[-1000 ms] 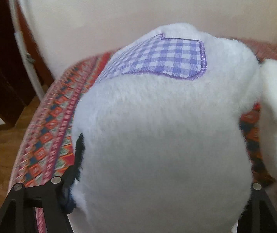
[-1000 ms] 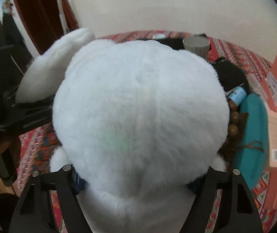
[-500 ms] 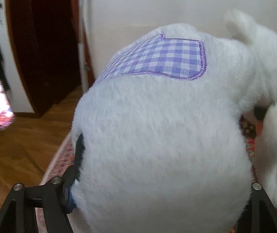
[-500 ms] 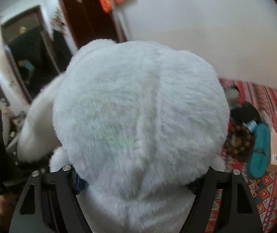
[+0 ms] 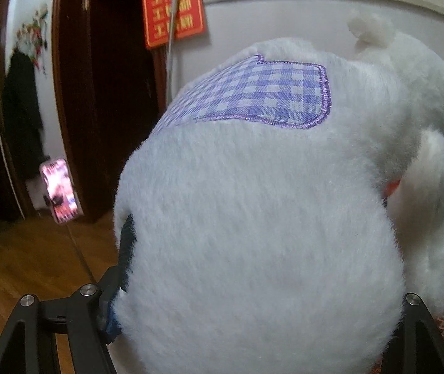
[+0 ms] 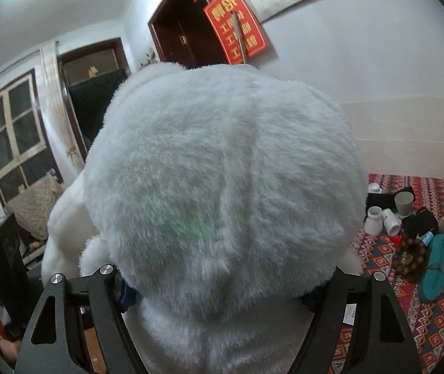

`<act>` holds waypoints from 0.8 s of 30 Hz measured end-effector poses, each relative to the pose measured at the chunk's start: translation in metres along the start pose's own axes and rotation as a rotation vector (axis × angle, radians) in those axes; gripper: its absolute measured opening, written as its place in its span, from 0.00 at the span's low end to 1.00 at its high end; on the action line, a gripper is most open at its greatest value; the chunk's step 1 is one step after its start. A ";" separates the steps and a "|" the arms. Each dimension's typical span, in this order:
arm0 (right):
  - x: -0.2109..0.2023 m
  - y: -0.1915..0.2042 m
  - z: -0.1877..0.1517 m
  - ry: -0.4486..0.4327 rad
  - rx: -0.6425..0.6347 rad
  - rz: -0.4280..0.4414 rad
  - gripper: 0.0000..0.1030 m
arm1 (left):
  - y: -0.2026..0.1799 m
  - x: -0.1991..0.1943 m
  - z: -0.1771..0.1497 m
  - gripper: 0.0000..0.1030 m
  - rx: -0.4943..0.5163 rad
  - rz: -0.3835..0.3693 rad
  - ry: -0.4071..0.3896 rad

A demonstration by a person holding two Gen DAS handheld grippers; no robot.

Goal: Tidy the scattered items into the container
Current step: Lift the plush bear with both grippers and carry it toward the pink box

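Left wrist view: a white plush toy point(image 5: 262, 218) with a purple checked patch point(image 5: 259, 96) fills the frame, pinched wide by the left gripper point(image 5: 262, 321). Right wrist view: the right gripper point(image 6: 222, 283) clamps its furry head at center; bottles point(image 6: 382, 219) lie on the patterned cloth point(image 6: 377, 249), lower right.

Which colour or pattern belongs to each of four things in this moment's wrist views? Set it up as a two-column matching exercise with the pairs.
Things:
1. plush toy
2. patch sewn on the toy
3. wall sign
4. slipper on the patterned cloth

Colours:
A. red with yellow characters
B. teal
C. white
D. purple and white check

Pairs: 1-C, 2-D, 3-A, 4-B
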State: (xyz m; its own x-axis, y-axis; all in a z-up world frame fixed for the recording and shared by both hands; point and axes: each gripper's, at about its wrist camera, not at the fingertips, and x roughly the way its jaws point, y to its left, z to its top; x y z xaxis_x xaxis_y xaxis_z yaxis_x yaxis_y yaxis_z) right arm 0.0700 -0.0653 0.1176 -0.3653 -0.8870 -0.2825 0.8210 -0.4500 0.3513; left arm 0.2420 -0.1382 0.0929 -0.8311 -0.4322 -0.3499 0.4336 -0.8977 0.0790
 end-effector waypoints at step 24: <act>-0.037 0.031 -0.010 -0.087 0.046 0.107 0.78 | -0.016 0.002 -0.027 0.74 0.250 0.415 -0.336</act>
State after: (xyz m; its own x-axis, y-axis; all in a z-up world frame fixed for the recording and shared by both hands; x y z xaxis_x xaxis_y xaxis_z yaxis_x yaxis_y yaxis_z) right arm 0.1134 -0.0456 0.1295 -0.3148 -0.9350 -0.1633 0.8370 -0.3546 0.4169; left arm 0.2431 -0.1223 0.0657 -0.6917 -0.7189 0.0686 0.6849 -0.6229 0.3781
